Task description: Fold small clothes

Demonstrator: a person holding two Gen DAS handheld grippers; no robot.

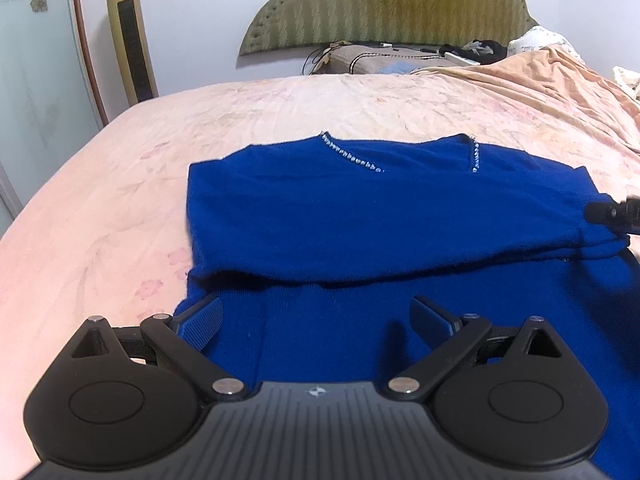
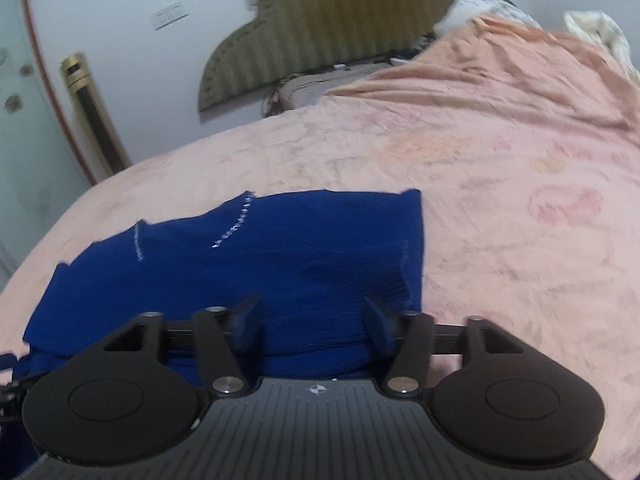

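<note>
Sweater (image 1: 360, 208) in deep blue is lying spread on the bed (image 1: 120, 168), and you are holding both claws just over its near part. Your left claw (image 1: 320, 320) is standing wide apart with nothing between its pads, hovering over the lower layer of the knit; the folded upper layer is lying at 12 o'clock from it, its near edge crossing just beyond the fingertips (image 1: 208, 316). Your right claw (image 2: 312, 324) is also standing spread, pinching nothing, with the cloth directly under and ahead of it and the sweater's right edge running up toward 1 o'clock. In the left wrist view the tip of that right claw is showing at 3 o'clock, at the sweater's right edge; whether it is touching the cloth there you cannot tell.

No container is showing in either view.

The sweater is lying doubled over on itself, one layer resting across another, with a soft ridge where the fold is sitting. A line of small pale beads (image 1: 352, 156) is trimming the V-shaped neckline at the far edge. The bed's pink floral sheet is lying wrinkled around it, with a padded olive headboard (image 1: 392, 4) at 12 o'clock.
</note>
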